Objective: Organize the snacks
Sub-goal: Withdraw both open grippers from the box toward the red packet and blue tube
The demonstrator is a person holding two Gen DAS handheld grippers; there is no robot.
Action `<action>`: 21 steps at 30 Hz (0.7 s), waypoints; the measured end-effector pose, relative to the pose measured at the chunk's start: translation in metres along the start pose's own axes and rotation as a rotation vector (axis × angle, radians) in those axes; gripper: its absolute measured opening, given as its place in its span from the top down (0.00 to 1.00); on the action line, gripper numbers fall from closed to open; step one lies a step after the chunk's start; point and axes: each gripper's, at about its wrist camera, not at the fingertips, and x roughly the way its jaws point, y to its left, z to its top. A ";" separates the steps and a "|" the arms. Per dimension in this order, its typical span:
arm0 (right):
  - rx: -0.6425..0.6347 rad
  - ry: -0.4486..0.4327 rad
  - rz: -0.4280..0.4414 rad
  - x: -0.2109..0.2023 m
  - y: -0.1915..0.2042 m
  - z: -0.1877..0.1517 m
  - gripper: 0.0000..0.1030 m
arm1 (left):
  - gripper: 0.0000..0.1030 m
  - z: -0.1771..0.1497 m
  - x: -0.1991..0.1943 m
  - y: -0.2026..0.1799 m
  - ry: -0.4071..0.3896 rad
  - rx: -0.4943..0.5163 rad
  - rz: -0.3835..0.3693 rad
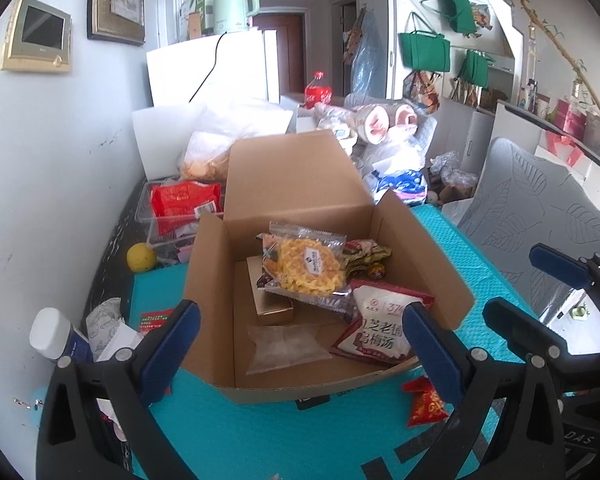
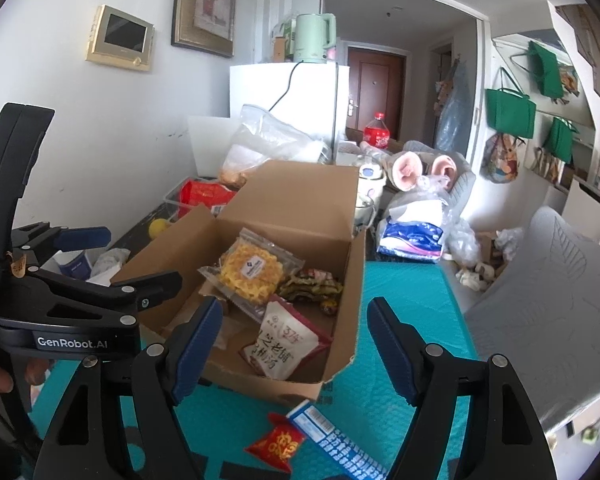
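Nearest the right wrist camera, a small red snack packet (image 2: 277,443) and a blue-and-white packet (image 2: 332,436) lie touching each other on the teal mat (image 2: 412,280), just in front of the cardboard box (image 2: 300,196). The right gripper (image 2: 296,344) hangs above them with its jaws spread and nothing between them. The left gripper (image 1: 300,344) is likewise released and empty, poised over the near edge of the box.

Inside the box already sit a clear pack of yellow waffle-like snacks (image 1: 306,266), a white-and-red pouch with Chinese print (image 1: 380,324), a dark wrapped snack (image 1: 366,256), a gold carton (image 1: 270,300) and a translucent sachet (image 1: 284,346). Judging by this, the sorting looks mostly done: the bulk is boxed, and the two packets on the mat appear to be what remains. A red bag (image 1: 184,200) in a clear bin (image 1: 152,232) behind the box may or may not belong to the job.
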 end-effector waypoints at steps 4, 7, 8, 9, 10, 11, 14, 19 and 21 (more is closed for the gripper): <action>0.003 -0.023 -0.007 -0.014 -0.003 -0.001 0.24 | 0.00 0.002 -0.020 -0.007 -0.049 0.006 -0.017; 0.011 -0.039 -0.015 -0.026 -0.007 -0.003 0.23 | 0.00 0.003 -0.032 -0.013 -0.075 0.016 -0.031; 0.012 -0.042 -0.017 -0.030 -0.008 -0.005 0.23 | 0.00 0.003 -0.034 -0.015 -0.080 0.019 -0.034; 0.013 -0.046 -0.021 -0.034 -0.009 -0.006 0.23 | 0.00 0.003 -0.037 -0.018 -0.085 0.024 -0.037; 0.013 -0.052 -0.026 -0.038 -0.010 -0.007 0.23 | 0.00 0.002 -0.041 -0.020 -0.090 0.030 -0.041; 0.012 -0.055 -0.031 -0.042 -0.011 -0.009 0.23 | 0.00 0.002 -0.043 -0.023 -0.093 0.037 -0.044; 0.011 -0.063 -0.043 -0.052 -0.014 -0.013 0.21 | 0.00 -0.003 -0.049 -0.032 -0.096 0.059 -0.048; 0.018 -0.049 -0.064 -0.063 -0.019 -0.026 0.21 | 0.00 -0.015 -0.048 -0.046 -0.071 0.086 -0.087; 0.036 -0.029 -0.060 -0.066 -0.022 -0.033 0.21 | 0.00 -0.022 -0.048 -0.052 -0.063 0.094 -0.115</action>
